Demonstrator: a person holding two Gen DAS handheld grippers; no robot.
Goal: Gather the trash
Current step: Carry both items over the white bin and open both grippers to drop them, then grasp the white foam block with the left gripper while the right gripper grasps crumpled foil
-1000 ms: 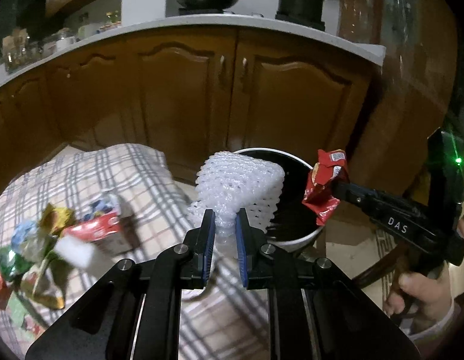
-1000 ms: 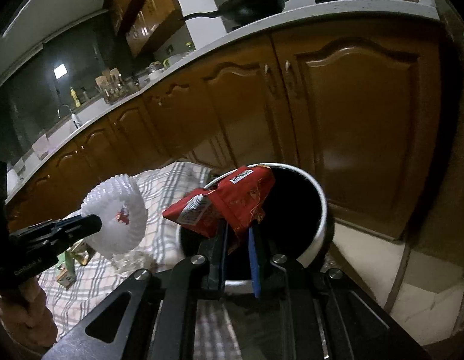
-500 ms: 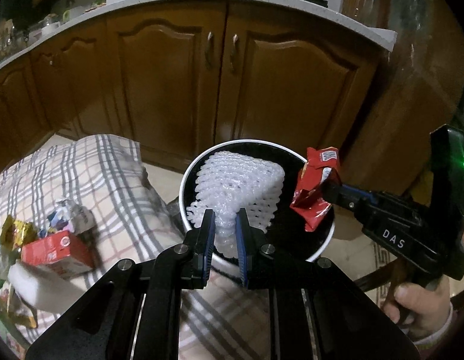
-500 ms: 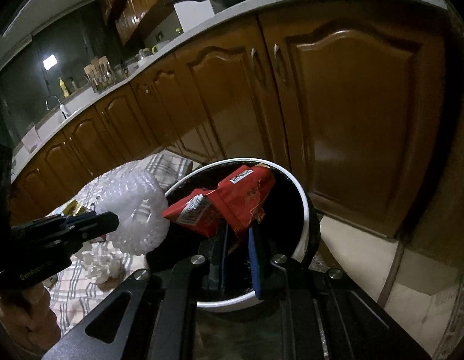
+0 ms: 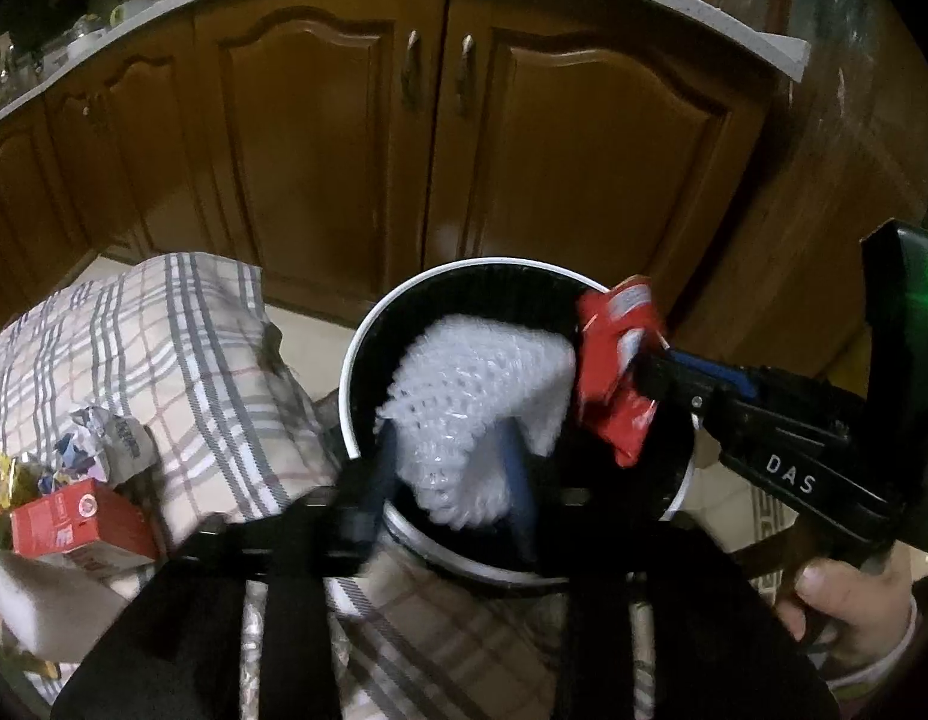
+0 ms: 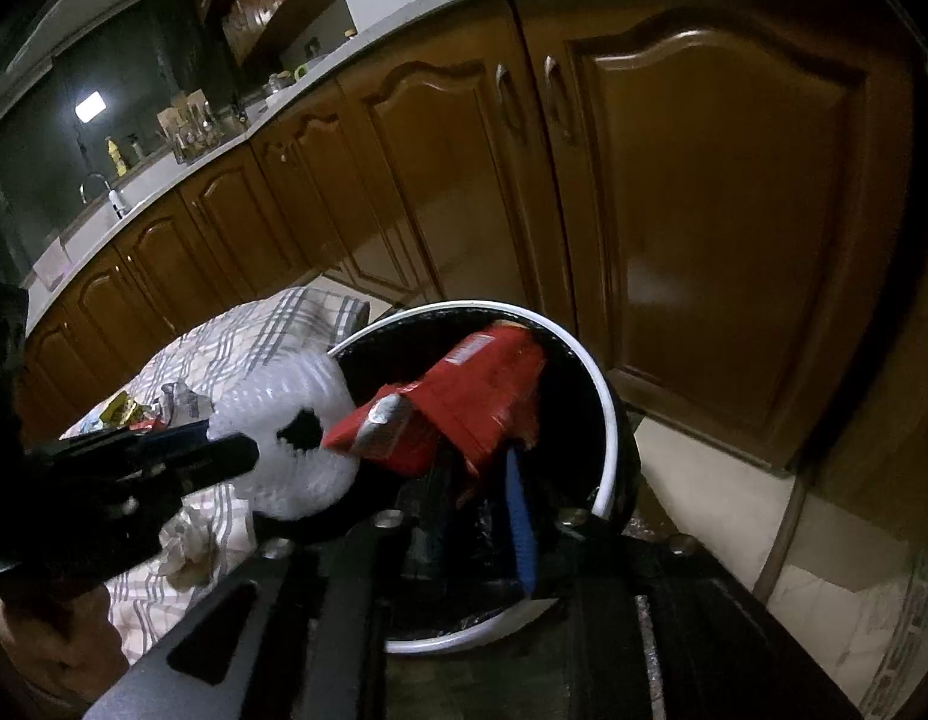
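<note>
A white foam net sleeve (image 5: 481, 402) hangs over the mouth of the white-rimmed black bin (image 5: 350, 372). My left gripper (image 5: 452, 480) has its fingers spread apart around the sleeve, blurred. The sleeve also shows in the right wrist view (image 6: 284, 432) beside the left gripper (image 6: 224, 450). My right gripper (image 6: 481, 498) is shut on a red snack wrapper (image 6: 475, 396) over the bin (image 6: 607, 420). In the left wrist view the wrapper (image 5: 619, 372) sits at the bin's right rim in the right gripper (image 5: 649, 372).
A checked cloth (image 5: 182, 348) covers the table left of the bin, with a red carton (image 5: 74, 516) and several crumpled wrappers (image 5: 116, 438) on it. Brown cabinet doors (image 5: 452, 138) stand close behind the bin. Tiled floor (image 6: 733, 498) lies to the right.
Both grippers have moved down over the bin. My left gripper's fingers have spread apart around the foam sleeve. The right gripper still holds the red wrapper.
</note>
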